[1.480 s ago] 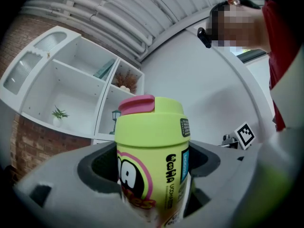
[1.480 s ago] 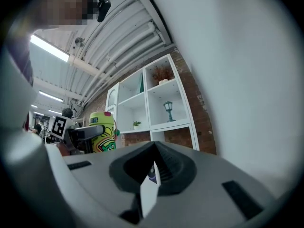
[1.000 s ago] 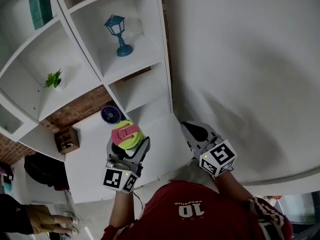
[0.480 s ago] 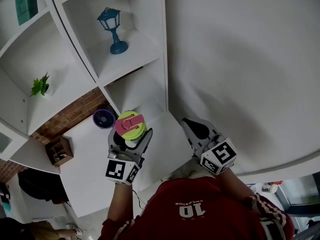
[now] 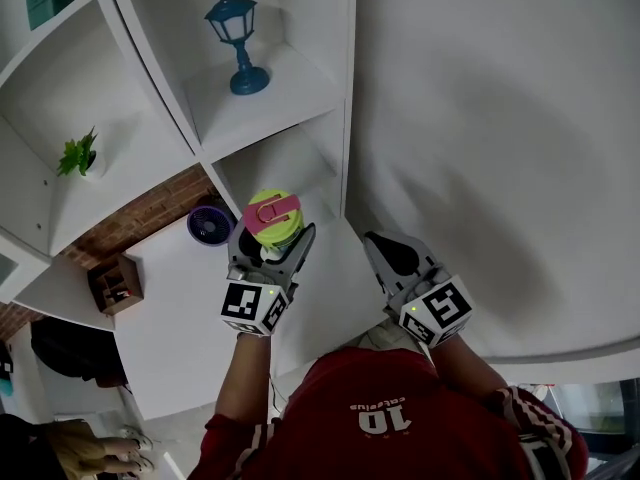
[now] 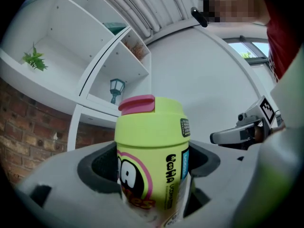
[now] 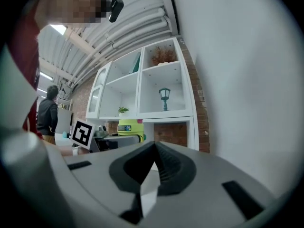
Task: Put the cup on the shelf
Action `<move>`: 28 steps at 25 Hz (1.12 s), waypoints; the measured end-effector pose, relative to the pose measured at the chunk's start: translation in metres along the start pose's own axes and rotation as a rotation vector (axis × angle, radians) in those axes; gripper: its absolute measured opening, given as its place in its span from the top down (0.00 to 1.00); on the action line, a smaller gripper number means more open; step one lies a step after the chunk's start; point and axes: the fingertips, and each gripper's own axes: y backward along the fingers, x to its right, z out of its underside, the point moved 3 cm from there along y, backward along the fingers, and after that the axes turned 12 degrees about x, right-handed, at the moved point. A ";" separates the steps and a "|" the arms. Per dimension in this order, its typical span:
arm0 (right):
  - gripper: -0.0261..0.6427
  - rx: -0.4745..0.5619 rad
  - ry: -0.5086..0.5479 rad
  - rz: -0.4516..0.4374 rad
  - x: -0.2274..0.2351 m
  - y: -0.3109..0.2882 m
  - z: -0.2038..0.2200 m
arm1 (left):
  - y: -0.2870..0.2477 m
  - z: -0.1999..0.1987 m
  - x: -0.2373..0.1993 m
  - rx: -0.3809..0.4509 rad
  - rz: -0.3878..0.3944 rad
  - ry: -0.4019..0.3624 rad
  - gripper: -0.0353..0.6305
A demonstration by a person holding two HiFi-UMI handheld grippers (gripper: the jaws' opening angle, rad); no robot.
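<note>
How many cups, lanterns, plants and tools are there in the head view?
cup: 1
lantern: 1
plant: 1
tools: 2, left tool and right tool
total: 5

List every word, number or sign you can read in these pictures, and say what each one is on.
"10": on the person's red shirt, seen upside down in the head view; the small print beside it is too small to read.
"les": orange letters low on the cup, seemingly the end of a word.
The cup's vertical black print and small dark label: too distorted to read.
Marker cubes: square patterns only, no words.
</note>
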 end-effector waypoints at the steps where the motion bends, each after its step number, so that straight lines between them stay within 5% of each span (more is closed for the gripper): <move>1: 0.95 0.004 -0.005 -0.008 0.004 -0.003 0.000 | -0.005 0.002 -0.002 -0.002 -0.005 -0.007 0.34; 12: 0.95 -0.037 -0.058 -0.106 0.029 -0.025 0.019 | -0.049 0.033 -0.030 -0.037 -0.075 -0.044 0.34; 28: 0.95 -0.102 -0.060 -0.119 0.070 -0.053 0.057 | -0.074 0.070 -0.070 -0.100 -0.117 -0.050 0.34</move>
